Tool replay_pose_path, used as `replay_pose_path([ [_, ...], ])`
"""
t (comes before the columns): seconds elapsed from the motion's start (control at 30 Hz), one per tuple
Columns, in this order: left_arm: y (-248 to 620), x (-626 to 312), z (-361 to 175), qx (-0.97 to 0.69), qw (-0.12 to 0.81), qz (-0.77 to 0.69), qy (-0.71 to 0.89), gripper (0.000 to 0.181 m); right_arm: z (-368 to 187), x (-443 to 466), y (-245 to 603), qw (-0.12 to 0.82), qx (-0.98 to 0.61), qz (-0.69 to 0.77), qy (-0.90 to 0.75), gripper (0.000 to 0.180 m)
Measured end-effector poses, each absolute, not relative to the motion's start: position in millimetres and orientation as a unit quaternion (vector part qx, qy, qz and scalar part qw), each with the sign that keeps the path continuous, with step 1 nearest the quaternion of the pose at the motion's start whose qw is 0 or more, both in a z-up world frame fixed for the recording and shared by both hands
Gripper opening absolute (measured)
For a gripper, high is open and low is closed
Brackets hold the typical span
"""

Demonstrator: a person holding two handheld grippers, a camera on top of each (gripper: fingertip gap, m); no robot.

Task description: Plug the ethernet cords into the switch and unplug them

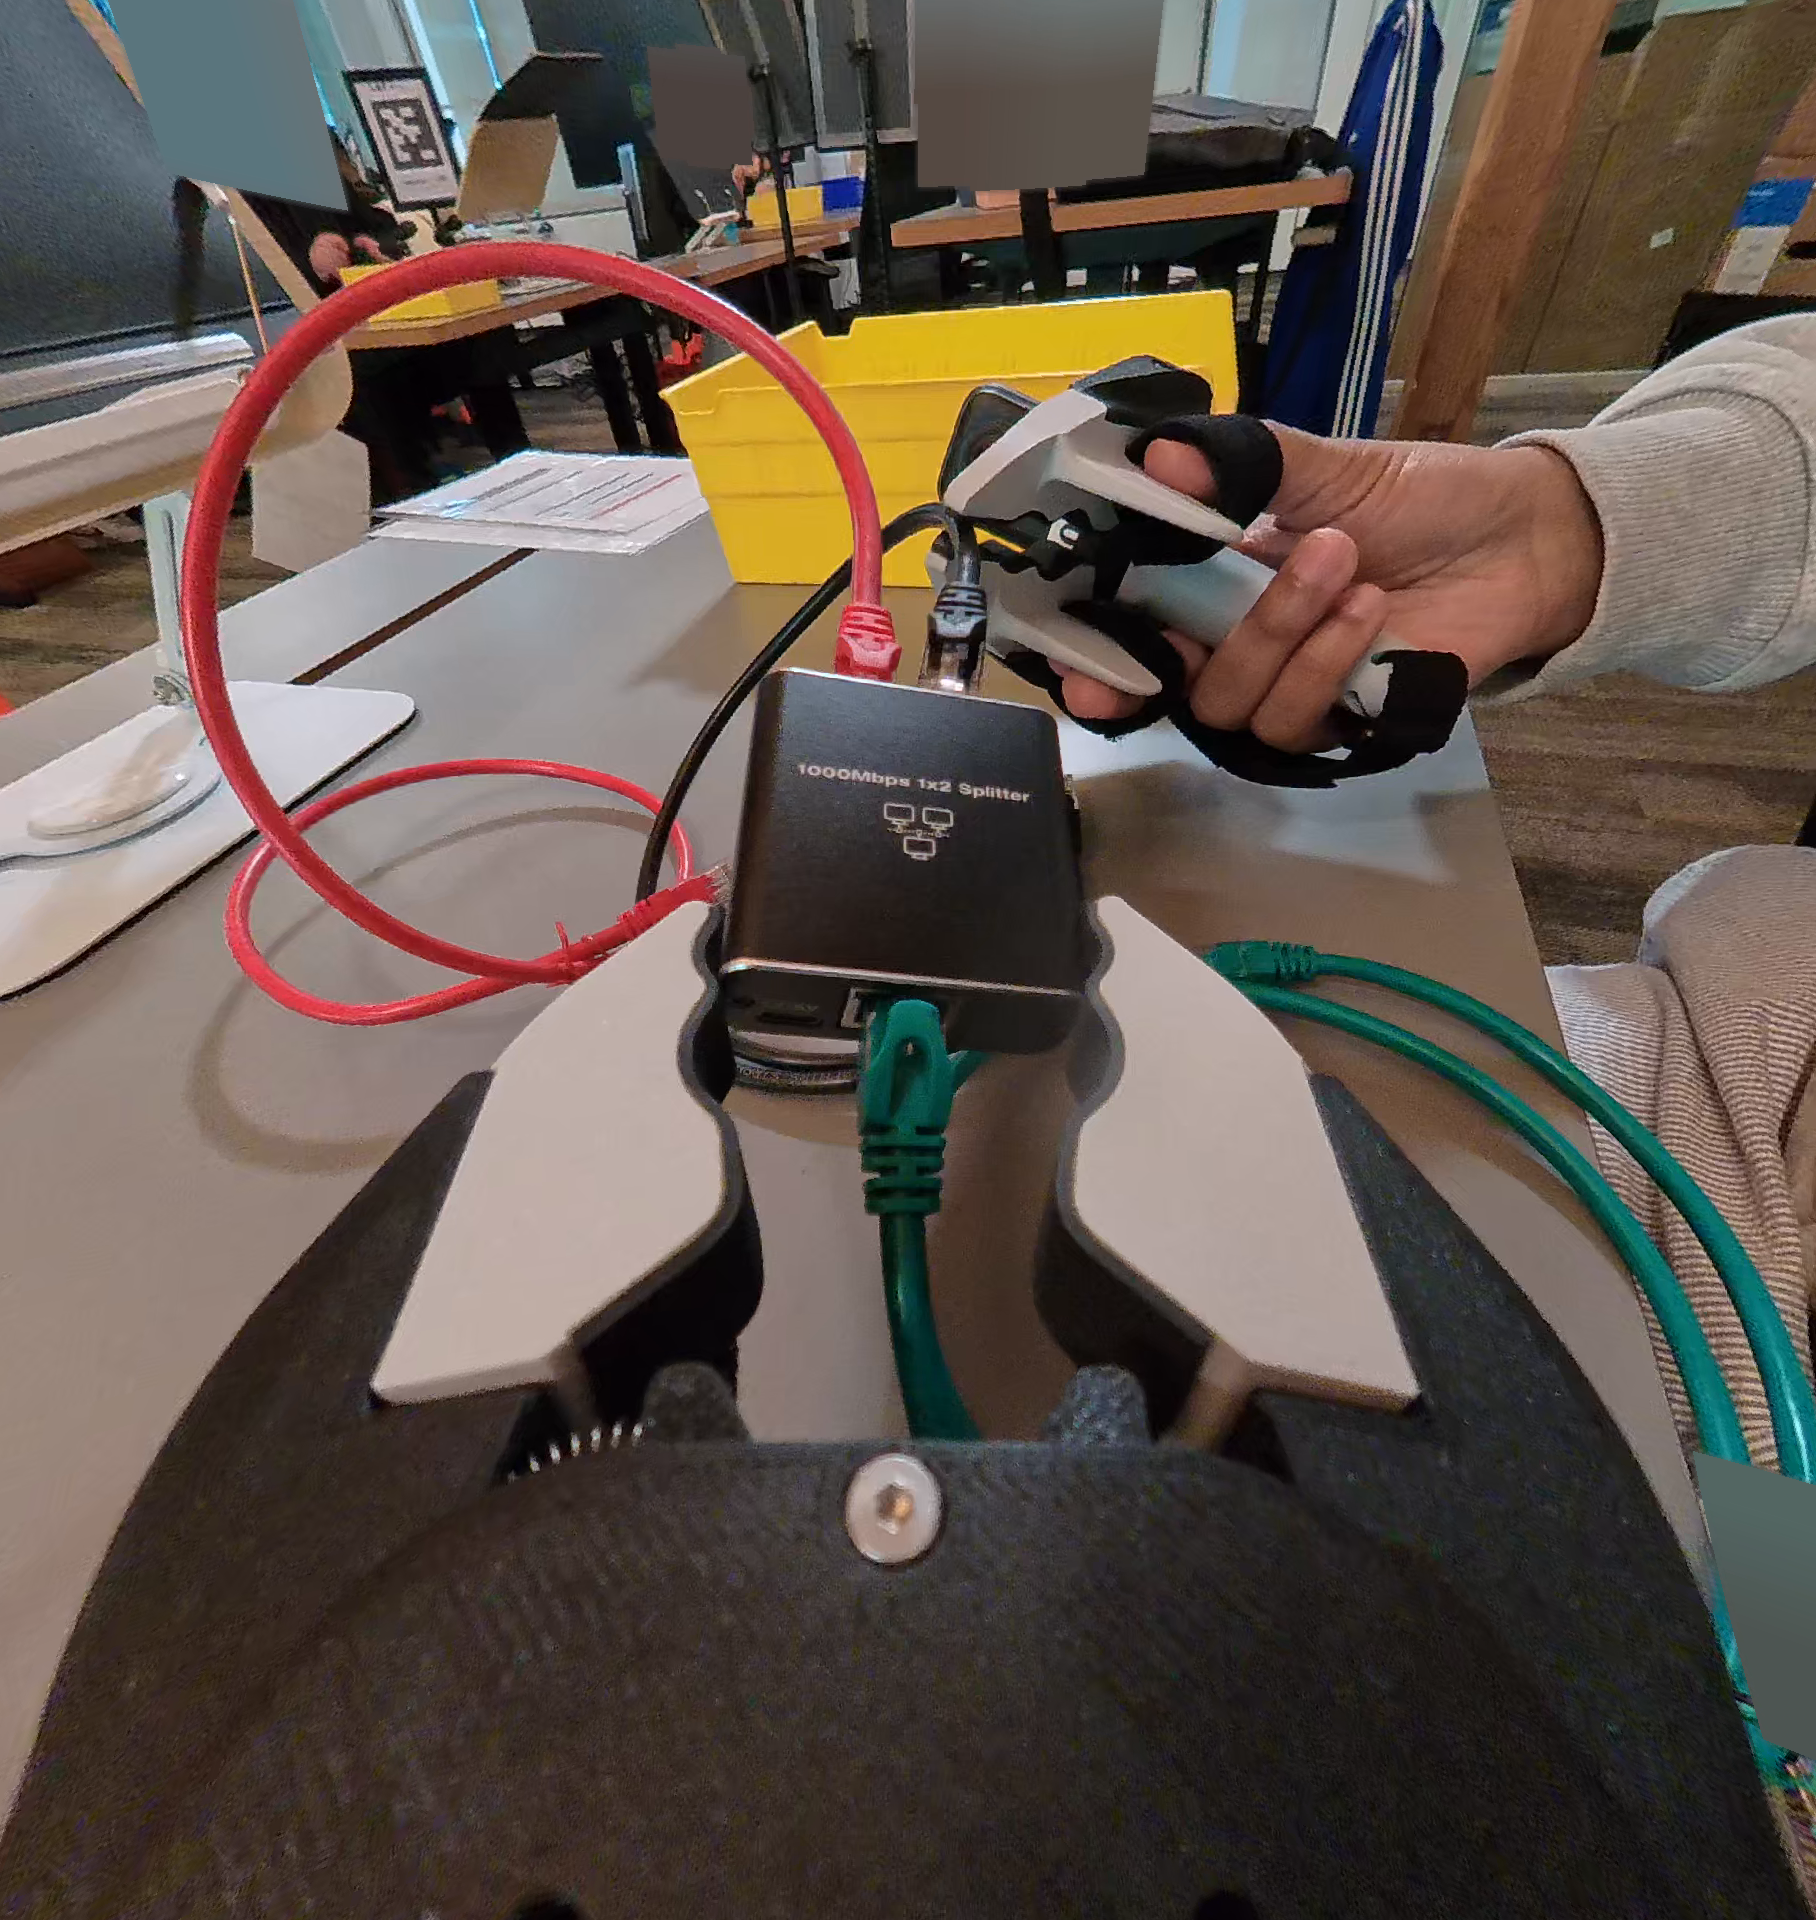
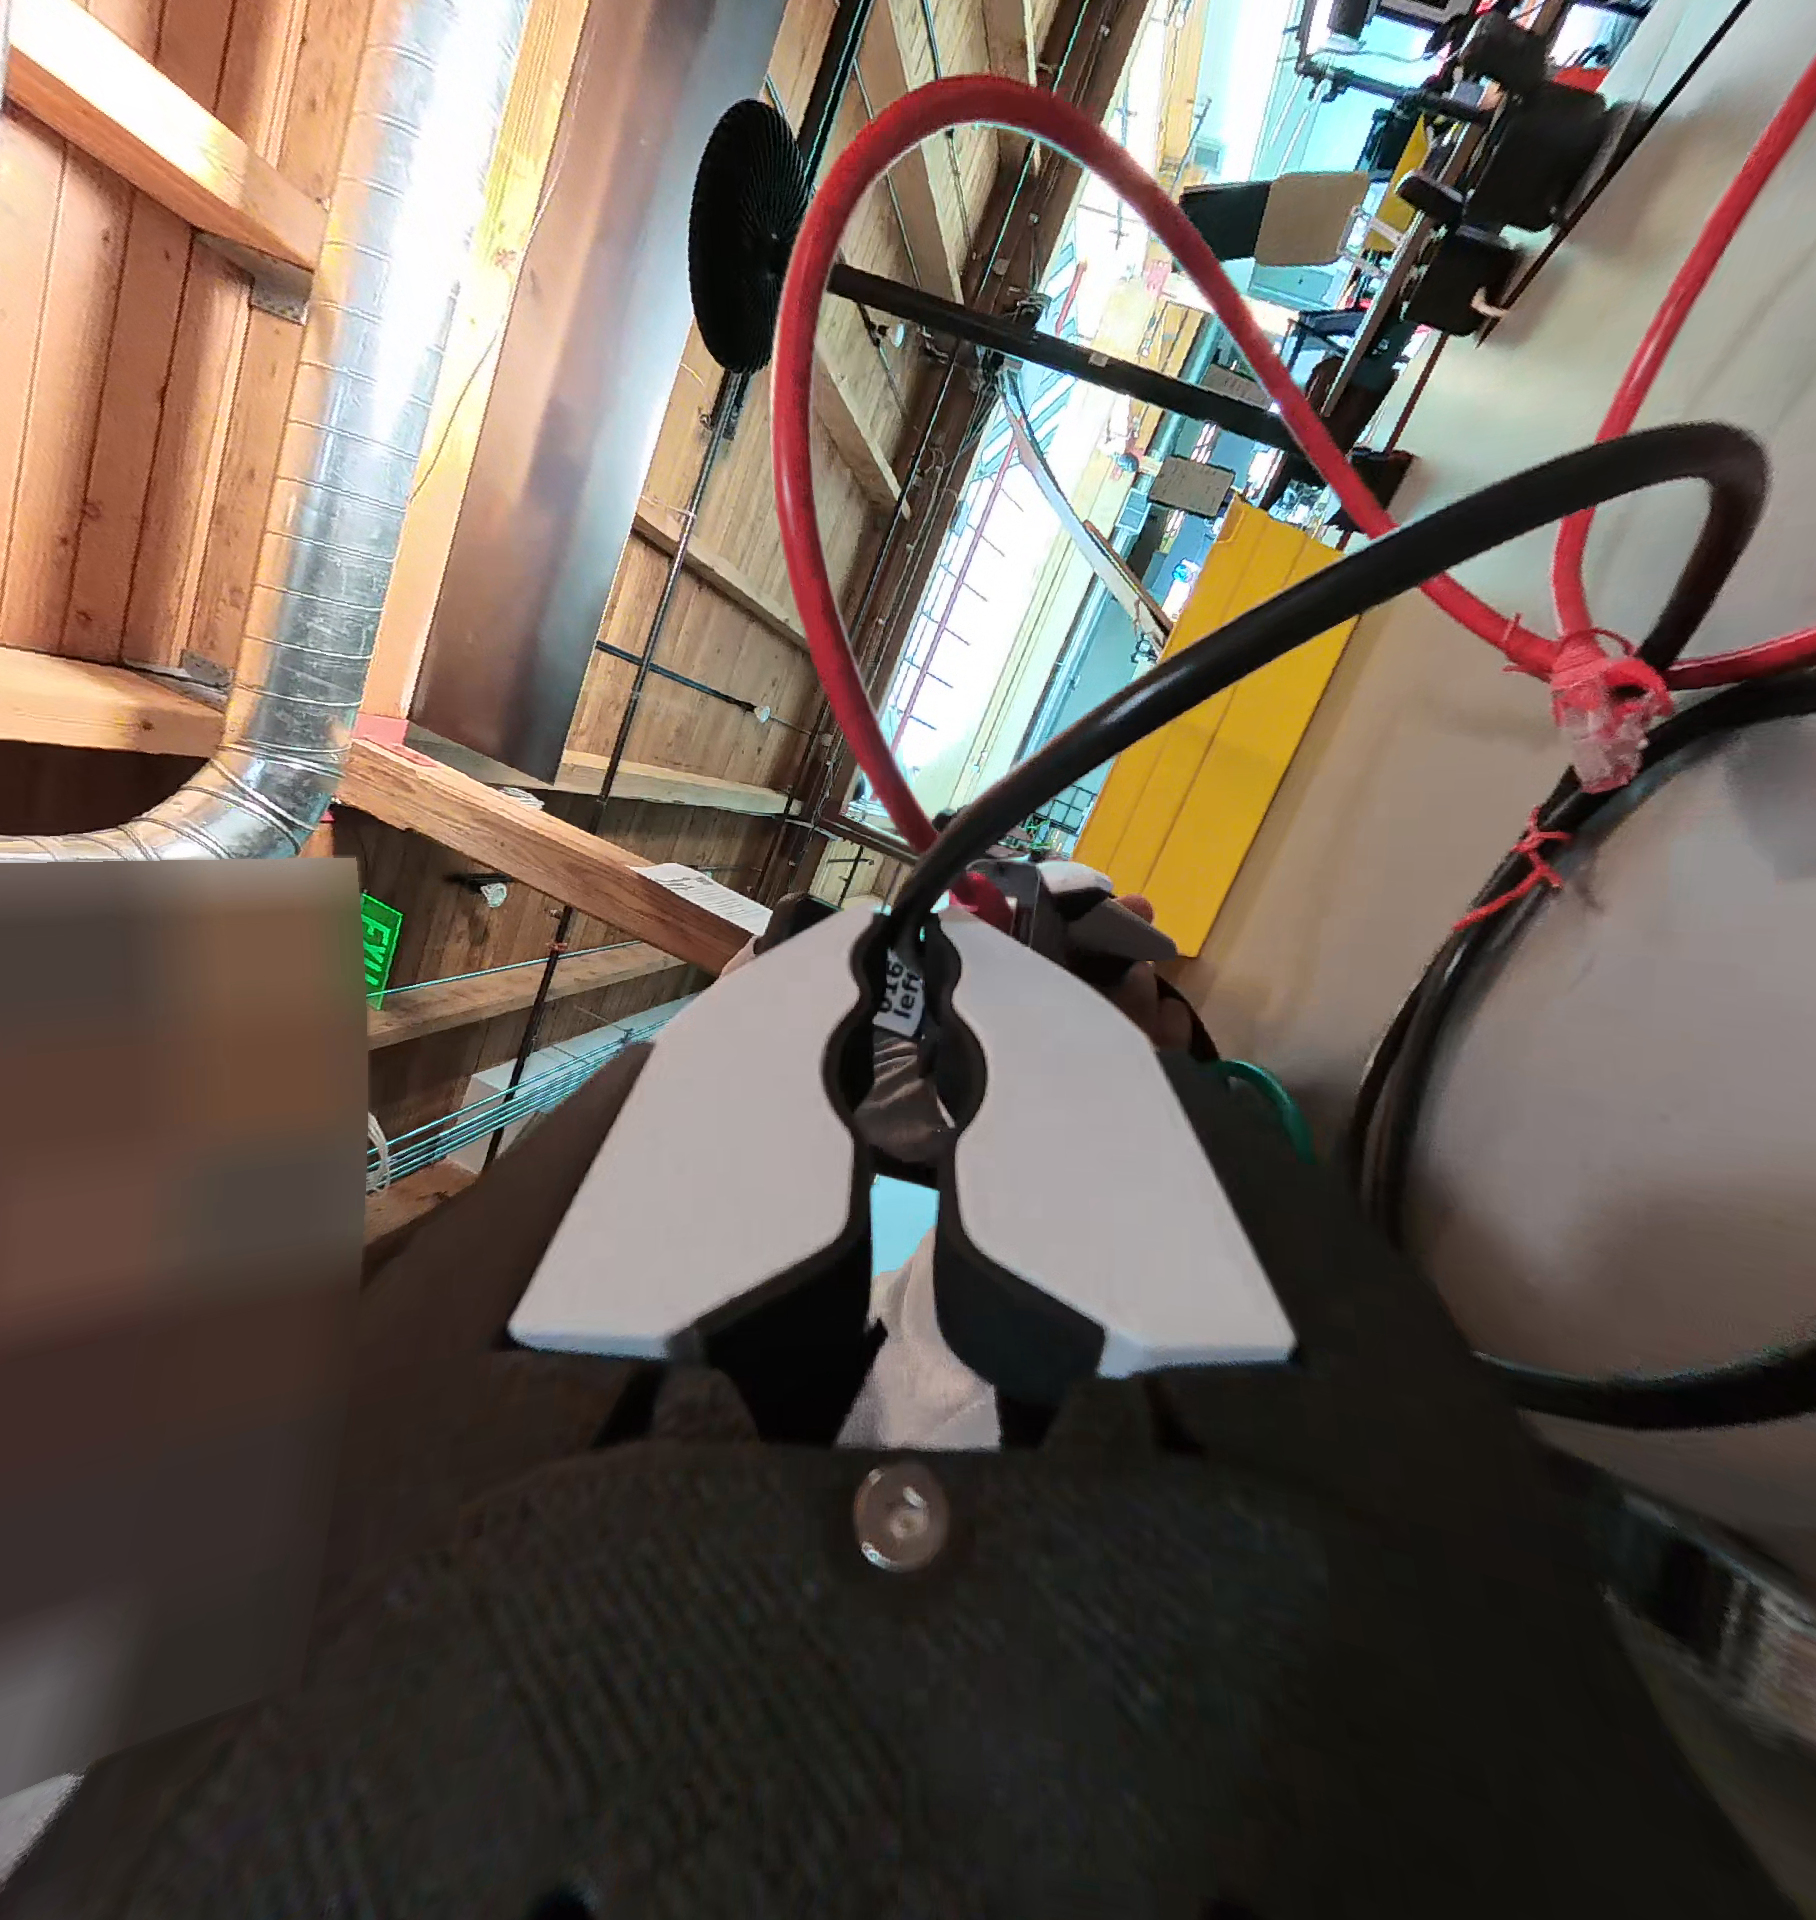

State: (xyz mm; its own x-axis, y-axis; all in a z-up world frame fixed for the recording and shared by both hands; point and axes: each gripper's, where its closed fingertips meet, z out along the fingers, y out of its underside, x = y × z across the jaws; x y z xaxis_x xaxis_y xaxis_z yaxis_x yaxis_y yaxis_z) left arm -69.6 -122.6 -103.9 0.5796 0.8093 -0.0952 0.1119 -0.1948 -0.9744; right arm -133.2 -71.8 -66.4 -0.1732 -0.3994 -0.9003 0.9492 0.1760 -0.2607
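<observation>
- Switch: the small black metal box [image 1: 904,842] sits at the centre of the left wrist view on the grey counter [image 1: 530,665], held at its near corners by the left tongs [image 1: 904,935], whose white fingers [image 1: 613,1122] press its two sides.
- A green ethernet cord [image 1: 899,1101] is seated in the near port. A red ethernet cord [image 1: 868,639] is plugged into the far side, its slack looping through the upper left of the frame.
- The right tongs [image 2: 909,961] are closed on a black ethernet cord [image 2: 1299,582] just behind its plug [image 1: 956,649], which hangs at the far port, seemingly not fully home.
- Risk: the plug looks slightly tilted. Pushed at an angle, it could jam on the port rim or shove the box out of the left grip.
- Risk: the grip is on the boot and cable, so it may twist or slip, and the latch tab may not click.
- Risk: the red loop and black slack cross near the port and could snag.
- Writing: the box top carries a line of white print and a small network diagram. A white tag with print shows between the right tongs. No brand name is visible.
</observation>
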Motion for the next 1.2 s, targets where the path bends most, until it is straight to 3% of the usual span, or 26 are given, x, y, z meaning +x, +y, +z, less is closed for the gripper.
replay_pose_path([
  [1.2, -113, -64, -102, -0.705, 0.566, 0.29, -0.314, 0.063, -57, -121, -68, 0.567, 0.203, -0.594, 0.532, 0.006],
])
